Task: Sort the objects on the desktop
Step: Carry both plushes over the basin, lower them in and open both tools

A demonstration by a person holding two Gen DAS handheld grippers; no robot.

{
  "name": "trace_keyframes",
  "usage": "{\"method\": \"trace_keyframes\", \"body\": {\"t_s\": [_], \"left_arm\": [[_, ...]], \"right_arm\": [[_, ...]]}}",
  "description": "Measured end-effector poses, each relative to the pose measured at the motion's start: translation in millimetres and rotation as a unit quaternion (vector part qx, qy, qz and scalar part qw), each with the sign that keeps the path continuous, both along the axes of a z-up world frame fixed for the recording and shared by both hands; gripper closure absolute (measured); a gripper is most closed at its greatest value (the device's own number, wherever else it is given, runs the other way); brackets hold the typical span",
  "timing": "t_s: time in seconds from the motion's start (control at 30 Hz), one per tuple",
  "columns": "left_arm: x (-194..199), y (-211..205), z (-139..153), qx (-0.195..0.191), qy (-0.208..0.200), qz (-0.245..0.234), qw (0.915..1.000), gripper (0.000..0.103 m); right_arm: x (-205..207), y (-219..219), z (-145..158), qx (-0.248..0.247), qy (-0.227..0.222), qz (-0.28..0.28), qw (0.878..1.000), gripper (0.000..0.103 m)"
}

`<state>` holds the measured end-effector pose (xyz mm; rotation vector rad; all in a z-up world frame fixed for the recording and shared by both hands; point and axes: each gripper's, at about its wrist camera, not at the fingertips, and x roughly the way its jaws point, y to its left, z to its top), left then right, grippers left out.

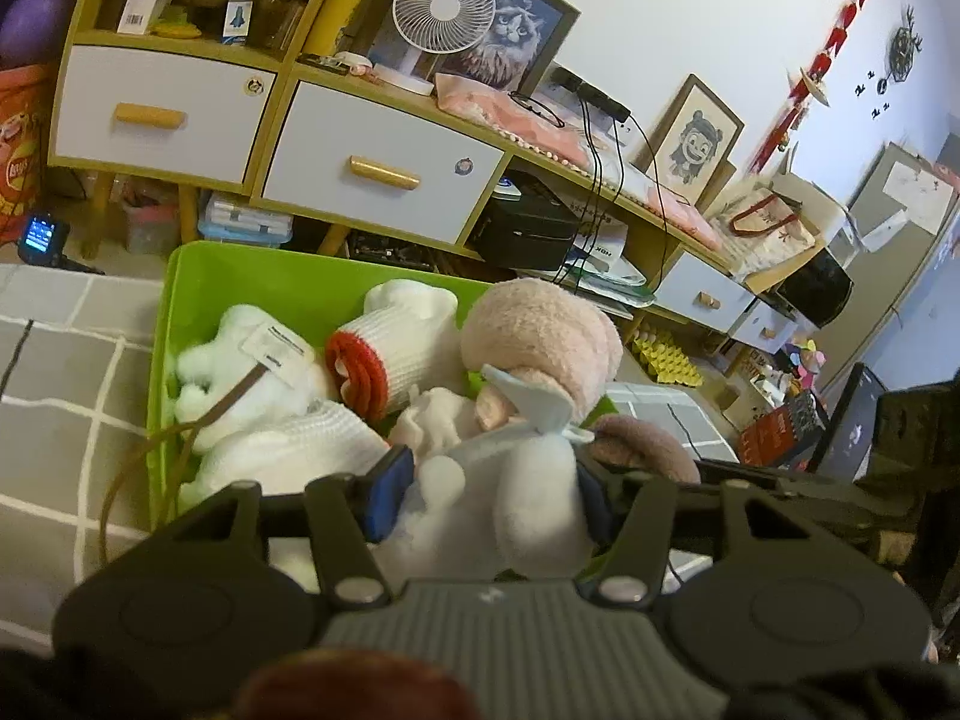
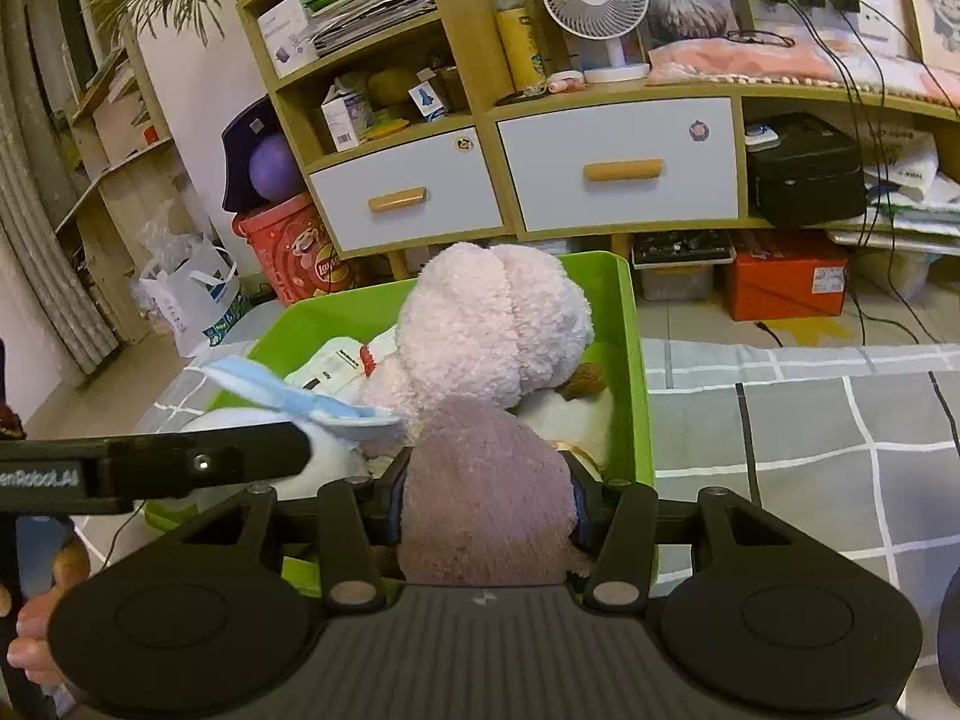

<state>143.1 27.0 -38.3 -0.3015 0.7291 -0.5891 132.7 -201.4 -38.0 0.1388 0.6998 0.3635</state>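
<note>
I see a green bin [image 1: 180, 324] on the grey checked cloth, crammed with soft things: a white glove with a red cuff [image 1: 366, 360] at the far side, a pink plush [image 2: 492, 324] piled on top, and a white plush with pale blue ribbon [image 1: 516, 480] nearest.

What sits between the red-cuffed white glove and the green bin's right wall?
The pink plush toy, seen in the left wrist view between the glove and the green bin.
</note>
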Motion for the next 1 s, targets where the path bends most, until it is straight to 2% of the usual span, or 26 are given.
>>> {"method": "trace_keyframes", "body": {"t_s": [0.17, 0.3, 0.4, 0.53, 0.57, 0.63, 0.7, 0.73, 0.8, 0.87, 1.0], "left_arm": [[-3, -3, 2, 0.004, -0.013, -0.002, 0.9999, 0.046], [-8, -2, 5, -0.001, -0.022, 0.004, 0.9998, 0.038], [-13, -4, 10, 0.008, -0.030, 0.007, 0.9995, 0.032], [-22, -4, 23, 0.012, -0.043, 0.014, 0.9989, 0.031], [-25, -2, 27, 0.010, -0.047, 0.015, 0.9987, 0.033], [-29, 2, 34, 0.007, -0.055, 0.019, 0.9983, 0.039], [-30, 3, 38, 0.006, -0.057, 0.019, 0.9982, 0.057], [-30, 3, 40, 0.005, -0.054, 0.018, 0.9983, 0.061], [-28, 0, 39, 0.006, -0.044, 0.008, 0.9990, 0.086], [-25, -4, 35, 0.010, -0.032, 0.004, 0.9994, 0.088], [-25, -13, 30, 0.025, -0.035, -0.007, 0.9991, 0.088]], "right_arm": [[-3, -1, 3, 0.000, -0.007, 0.002, 1.000, 0.052], [-8, -7, 9, 0.015, -0.014, 0.002, 1.000, 0.035], [-14, -10, 16, 0.015, -0.029, 0.000, 0.999, 0.035], [-24, -21, 26, 0.026, -0.046, -0.009, 0.999, 0.035], [-25, -25, 28, 0.029, -0.048, -0.011, 0.998, 0.036], [-29, -29, 30, 0.032, -0.049, -0.015, 0.998, 0.051], [-31, -33, 31, 0.039, -0.046, -0.012, 0.998, 0.061], [-32, -34, 31, 0.043, -0.045, -0.010, 0.998, 0.064], [-31, -33, 30, 0.045, -0.042, -0.003, 0.998, 0.068], [-29, -31, 29, 0.042, -0.042, -0.001, 0.998, 0.069], [-28, -28, 24, 0.035, -0.039, 0.006, 0.999, 0.069]]}}
